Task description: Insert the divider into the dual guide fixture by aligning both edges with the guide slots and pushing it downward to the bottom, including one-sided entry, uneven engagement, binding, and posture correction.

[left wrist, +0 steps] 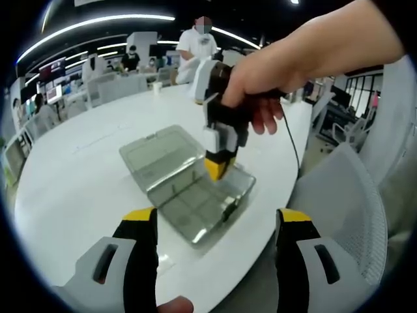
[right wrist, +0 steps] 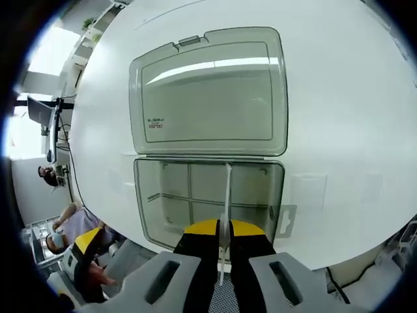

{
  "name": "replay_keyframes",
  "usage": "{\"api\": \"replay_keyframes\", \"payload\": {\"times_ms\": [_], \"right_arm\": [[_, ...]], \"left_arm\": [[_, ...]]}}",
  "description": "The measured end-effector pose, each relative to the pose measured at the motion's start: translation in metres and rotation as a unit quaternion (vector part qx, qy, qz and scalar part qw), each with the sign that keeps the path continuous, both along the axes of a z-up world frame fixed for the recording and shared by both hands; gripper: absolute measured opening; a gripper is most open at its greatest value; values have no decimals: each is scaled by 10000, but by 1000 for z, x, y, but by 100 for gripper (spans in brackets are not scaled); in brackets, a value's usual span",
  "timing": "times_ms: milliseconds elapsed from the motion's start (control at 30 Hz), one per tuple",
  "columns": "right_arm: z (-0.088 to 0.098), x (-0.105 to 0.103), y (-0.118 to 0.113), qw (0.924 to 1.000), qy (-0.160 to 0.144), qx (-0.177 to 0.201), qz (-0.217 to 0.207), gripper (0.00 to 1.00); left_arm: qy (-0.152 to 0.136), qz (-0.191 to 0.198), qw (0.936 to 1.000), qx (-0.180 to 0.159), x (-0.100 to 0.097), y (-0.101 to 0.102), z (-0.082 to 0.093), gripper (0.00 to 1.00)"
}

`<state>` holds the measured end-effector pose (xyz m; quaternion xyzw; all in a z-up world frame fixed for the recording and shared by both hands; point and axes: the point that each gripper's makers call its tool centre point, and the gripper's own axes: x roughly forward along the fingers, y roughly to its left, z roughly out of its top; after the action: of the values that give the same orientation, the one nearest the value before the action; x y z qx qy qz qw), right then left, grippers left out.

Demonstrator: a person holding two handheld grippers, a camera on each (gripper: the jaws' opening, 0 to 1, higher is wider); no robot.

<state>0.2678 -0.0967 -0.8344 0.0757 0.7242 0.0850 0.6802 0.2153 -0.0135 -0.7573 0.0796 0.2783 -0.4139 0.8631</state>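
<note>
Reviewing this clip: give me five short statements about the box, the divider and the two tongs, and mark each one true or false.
1. The clear plastic compartment box lies open, its hinged lid flat on the round white table. True.
2. The right tongs grip a thin translucent divider edge-on over the box. True.
3. The left tongs are shut on the lid. False: they are open, apart from the box.
4. The box holds screws. False: its compartments look empty.
5. A bare hand holds the right tongs. True.
</note>
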Motion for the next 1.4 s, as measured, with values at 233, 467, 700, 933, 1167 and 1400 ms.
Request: {"api": "replay_keyframes", "payload": {"times_ms": [233,467,700,933,1167,1400], "right_arm": [[0,-2,0,10000,-14,-22,45,0],[-2,-1,0,9999,-24,-45,164,0],[0,-2,0,9996,-33,-58,257,0],[2,-3,0,9996,-30,-50,283,0],[0,0,1,9996,-42,-37,274,0],[-1,0,4,9995,-57,-33,306,0]], "left_arm": [[2,10,10000,-4,0,1,0,72],[-4,27,10000,-6,1,2,0,72],[-7,45,10000,-8,1,3,0,72],[-4,52,10000,-17,0,3,0,72],[-6,51,10000,-25,0,2,0,72],[-3,66,10000,-21,-1,3,0,72]]}}
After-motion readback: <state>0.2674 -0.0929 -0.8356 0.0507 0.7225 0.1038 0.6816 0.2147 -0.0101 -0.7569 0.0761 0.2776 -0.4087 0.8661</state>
